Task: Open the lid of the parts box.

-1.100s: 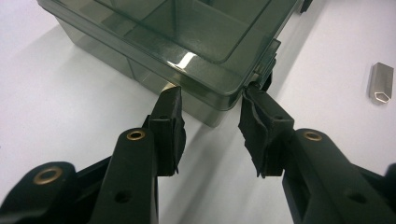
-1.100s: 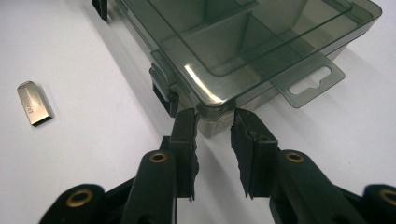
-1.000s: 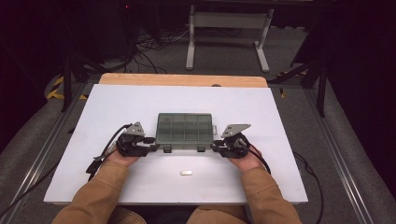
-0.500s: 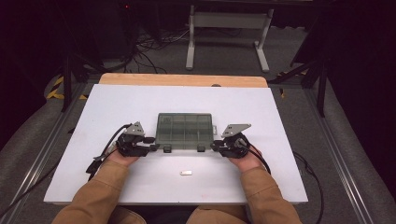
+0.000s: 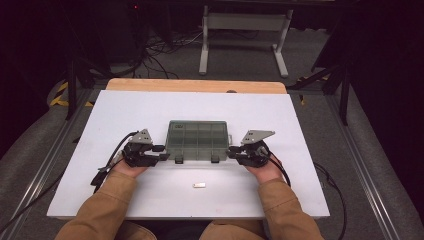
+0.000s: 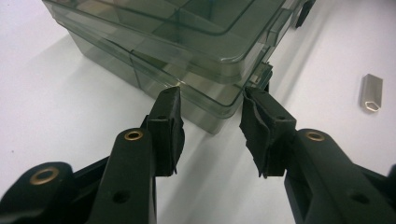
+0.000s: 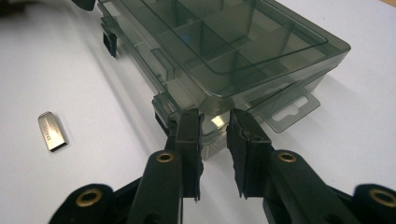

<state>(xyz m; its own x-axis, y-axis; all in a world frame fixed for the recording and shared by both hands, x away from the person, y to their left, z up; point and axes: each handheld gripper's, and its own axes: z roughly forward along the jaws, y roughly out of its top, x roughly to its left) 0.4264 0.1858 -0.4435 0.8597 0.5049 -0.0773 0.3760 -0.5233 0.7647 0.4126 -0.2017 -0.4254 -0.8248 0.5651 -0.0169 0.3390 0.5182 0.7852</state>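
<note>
In the left gripper view, the fingertips (image 6: pixel 170 100) of the left gripper (image 6: pixel 210 100) are sitting at the near corner of the box (image 6: pixel 187 51), one on each side of that corner and touching its lower edge, so the jaws are clasping the corner of the box's lower half. In the right gripper view, the pads (image 7: pixel 191 121) of the right gripper (image 7: pixel 215 122) are standing close together on a small tab at the box's other near corner, pinching that tab. From above, the left gripper (image 5: pixel 161 152) is pressing in at the left end of the box (image 5: pixel 198 140) and the right gripper (image 5: pixel 232 154) at its right end, with the person's hands (image 5: pixel 131 167) behind them and tan sleeves (image 5: pixel 105 210) trailing toward the bottom edge. The box is smoky clear plastic with its lid down, dividers showing through the lid, two dark latches facing the person and a hang tab on its right end; it is lying flat on the white table (image 5: pixel 150 107), in the middle. A small silver metal piece (image 5: pixel 199 185) is lying on the table just in front of the box, apart from it; faint marks on its face are too small to read. No brand or label is legible on the box. Compared with a second ago, nothing is differing: both grippers, the box and the metal piece are resting where they were.
</note>
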